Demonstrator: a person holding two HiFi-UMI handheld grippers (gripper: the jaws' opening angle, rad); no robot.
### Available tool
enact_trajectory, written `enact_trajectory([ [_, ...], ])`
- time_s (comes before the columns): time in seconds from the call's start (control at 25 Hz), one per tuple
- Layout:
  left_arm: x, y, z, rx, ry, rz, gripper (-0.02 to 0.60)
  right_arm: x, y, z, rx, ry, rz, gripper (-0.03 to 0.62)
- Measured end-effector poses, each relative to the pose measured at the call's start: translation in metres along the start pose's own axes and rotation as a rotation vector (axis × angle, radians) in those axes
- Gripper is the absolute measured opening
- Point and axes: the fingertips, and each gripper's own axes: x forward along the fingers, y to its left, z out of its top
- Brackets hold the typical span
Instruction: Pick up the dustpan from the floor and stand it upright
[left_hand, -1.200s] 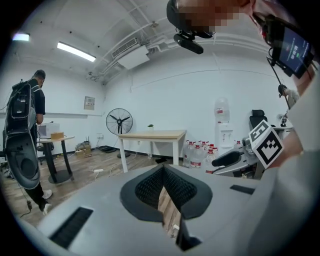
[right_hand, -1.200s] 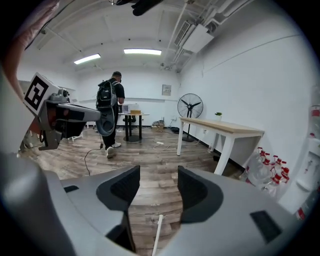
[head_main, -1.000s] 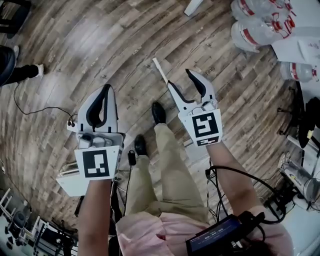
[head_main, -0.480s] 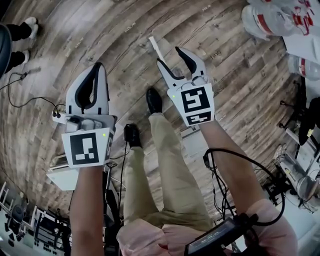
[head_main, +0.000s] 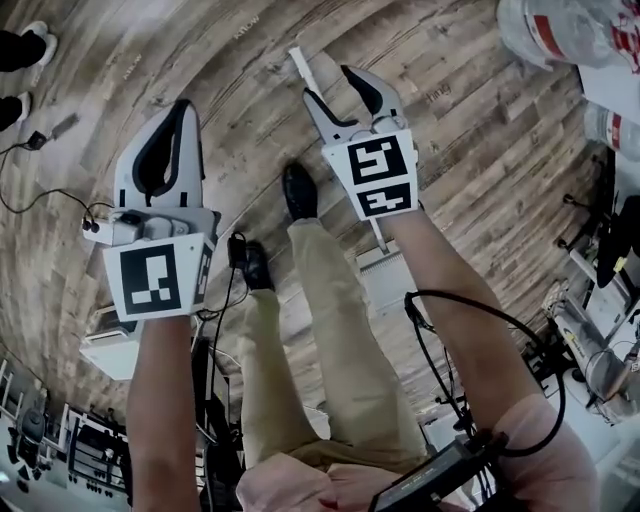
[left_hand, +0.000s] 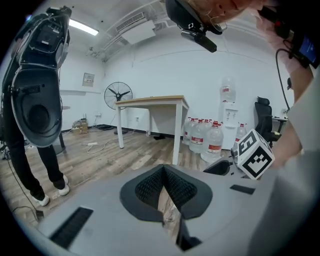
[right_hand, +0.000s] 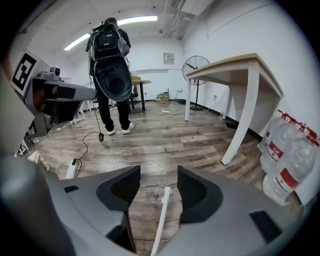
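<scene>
The dustpan (right_hand: 161, 220) lies on the floor, its white handle between the open jaws of the right gripper (right_hand: 159, 175), which should lower squarely before pinching; the left gripper (left_hand: 163, 170) hangs closed, empty.

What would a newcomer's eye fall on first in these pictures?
The right gripper hangs, jaws apart, over the white dustpan handle, which lies on the wood floor and shows in the gap between them. To its left the left gripper is held out with jaws together and nothing in them.
</scene>
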Motion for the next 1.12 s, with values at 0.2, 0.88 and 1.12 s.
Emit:
enact_trajectory([
  [0.2,0.012,0.006,-0.032,-0.029,0.033,0.022,0.012,0.028,-0.002,-0.024,-0.001,0.033,0.007,0.233],
  [0.88,0.047,0.017,-0.098,-0.037,0.046,0.038,0.014,0.11,-0.006,-0.101,-0.038,0.135,0.032,0.233],
  [1.12,0.061,0.016,-0.107,-0.038,0.028,0.039,0.014,0.13,-0.009,-0.119,-0.047,0.159,0.038,0.233],
])
